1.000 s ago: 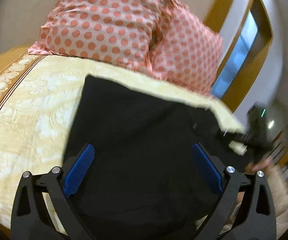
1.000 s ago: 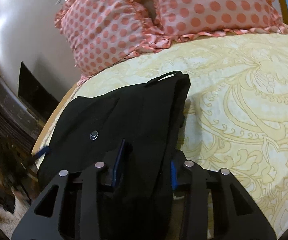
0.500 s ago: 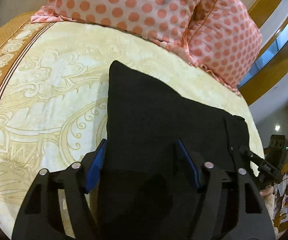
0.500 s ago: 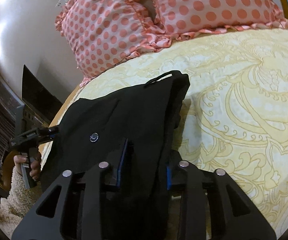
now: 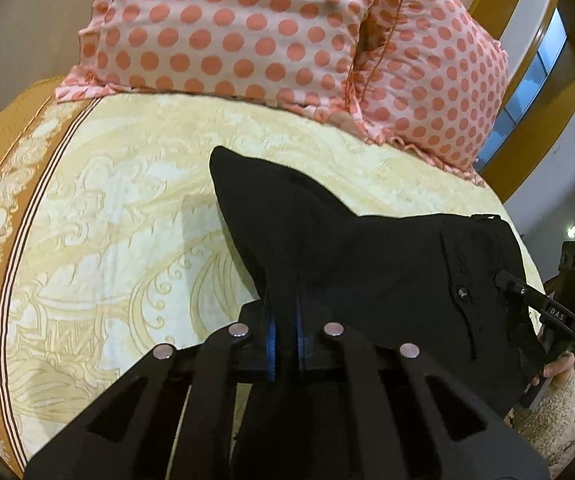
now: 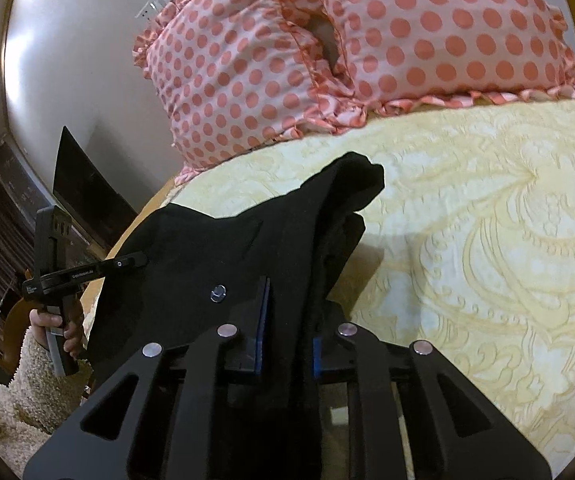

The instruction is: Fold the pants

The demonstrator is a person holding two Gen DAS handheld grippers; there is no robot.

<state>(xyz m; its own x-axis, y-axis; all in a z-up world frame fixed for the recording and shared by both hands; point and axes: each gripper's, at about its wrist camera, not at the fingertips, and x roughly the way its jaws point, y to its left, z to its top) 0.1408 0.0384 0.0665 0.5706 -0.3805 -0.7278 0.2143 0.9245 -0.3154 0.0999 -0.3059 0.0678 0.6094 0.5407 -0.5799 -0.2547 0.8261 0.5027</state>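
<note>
The left tool [image 5: 285,338] had snapped shut on the pants [image 5: 367,248]; the right tool [image 6: 287,336] pinched them too, pants stretching sideways between both.

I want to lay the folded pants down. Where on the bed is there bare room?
Bare bedspread lies right of the black pants, up to the dotted pillows. More lies left of them, toward the brown border. The pillows crowd the head.
</note>
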